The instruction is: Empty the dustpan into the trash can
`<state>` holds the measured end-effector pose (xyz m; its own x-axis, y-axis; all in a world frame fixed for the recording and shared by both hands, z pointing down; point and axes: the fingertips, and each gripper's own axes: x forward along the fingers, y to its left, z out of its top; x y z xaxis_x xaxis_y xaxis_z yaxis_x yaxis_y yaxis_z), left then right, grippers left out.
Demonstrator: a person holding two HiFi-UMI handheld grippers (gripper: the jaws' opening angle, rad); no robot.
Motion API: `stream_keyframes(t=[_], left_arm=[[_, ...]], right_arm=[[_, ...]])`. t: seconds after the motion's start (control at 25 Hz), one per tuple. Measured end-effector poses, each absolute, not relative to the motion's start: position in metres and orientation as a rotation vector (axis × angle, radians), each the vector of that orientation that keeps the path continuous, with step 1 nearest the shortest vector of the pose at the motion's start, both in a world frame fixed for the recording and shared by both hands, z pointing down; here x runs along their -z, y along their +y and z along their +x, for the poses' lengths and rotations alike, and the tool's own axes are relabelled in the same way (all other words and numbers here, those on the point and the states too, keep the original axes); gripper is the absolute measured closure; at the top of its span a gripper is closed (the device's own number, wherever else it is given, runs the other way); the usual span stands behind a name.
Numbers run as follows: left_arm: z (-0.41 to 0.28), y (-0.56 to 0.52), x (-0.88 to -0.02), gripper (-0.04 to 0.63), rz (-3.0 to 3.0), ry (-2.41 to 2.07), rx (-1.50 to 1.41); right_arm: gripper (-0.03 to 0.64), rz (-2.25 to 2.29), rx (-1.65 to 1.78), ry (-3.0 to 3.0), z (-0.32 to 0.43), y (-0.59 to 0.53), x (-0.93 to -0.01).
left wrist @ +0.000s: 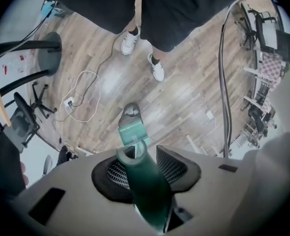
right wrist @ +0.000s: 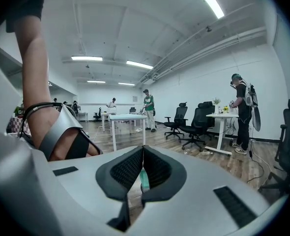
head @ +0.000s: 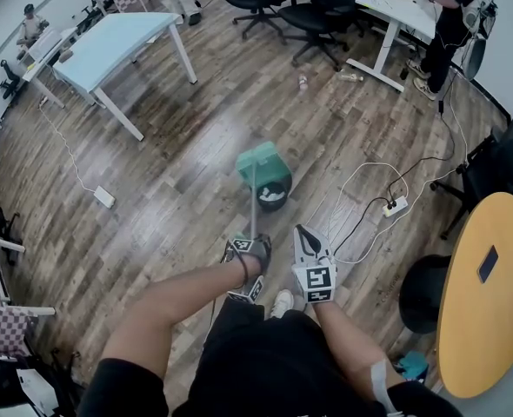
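The left gripper (head: 248, 247) is clamped on the dustpan's green handle (head: 254, 205). In the left gripper view both pads press the shaft, one on each side. The handle's near end disappears into the gripper body, so how much sticks out behind can't be seen.

The dustpan (head: 263, 163) sits at the handle's far end, over the far side of the black trash can (head: 275, 200), approx. mid-floor and just ahead of the person's feet. In the head view the pan covers the can's far rim. Whether pan & rim touch can't be told from either view. What's inside the pan isn't visible. Something white lies in the can, too small to identify.

The right gripper (head: 305, 234) is just right of the left one and apart from the handle, jaws together at the tips w/ nothing between them. Its own view shows a narrow gap below the tips w/ a sliver of green behind, too little to say what it is. A strapped forearm blocks the left of that view.

On the wood floor (head: 178, 189), a white power strip (head: 396, 206) lies right of the can. The yellow round table (head: 491, 320) is cut off by the right edge of the head view.
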<state>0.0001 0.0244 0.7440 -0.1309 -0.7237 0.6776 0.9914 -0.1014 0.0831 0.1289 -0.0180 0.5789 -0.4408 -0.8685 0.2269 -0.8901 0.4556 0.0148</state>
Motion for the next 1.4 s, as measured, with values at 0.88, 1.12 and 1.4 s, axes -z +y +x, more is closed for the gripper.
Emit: stream_keyframes(t=[0.88,1.12,1.4], left_arm=[[0.014,-0.032,-0.687,0.499,-1.621,0.189,1.743],[-0.009,-0.070,-0.655,0.499,-1.953,0.681,1.687],[-0.050,-0.103,-0.625,0.499,-2.349,1.318,1.480]], right_arm=[[0.594,1.516,-0.166,-2.476,0.138,-0.020,-0.586],[0.594,1.504,-0.166,-2.477,0.133,-0.020,-0.590],[0.594,1.475,-0.164,-2.483,0.122,-0.029,-0.591]])
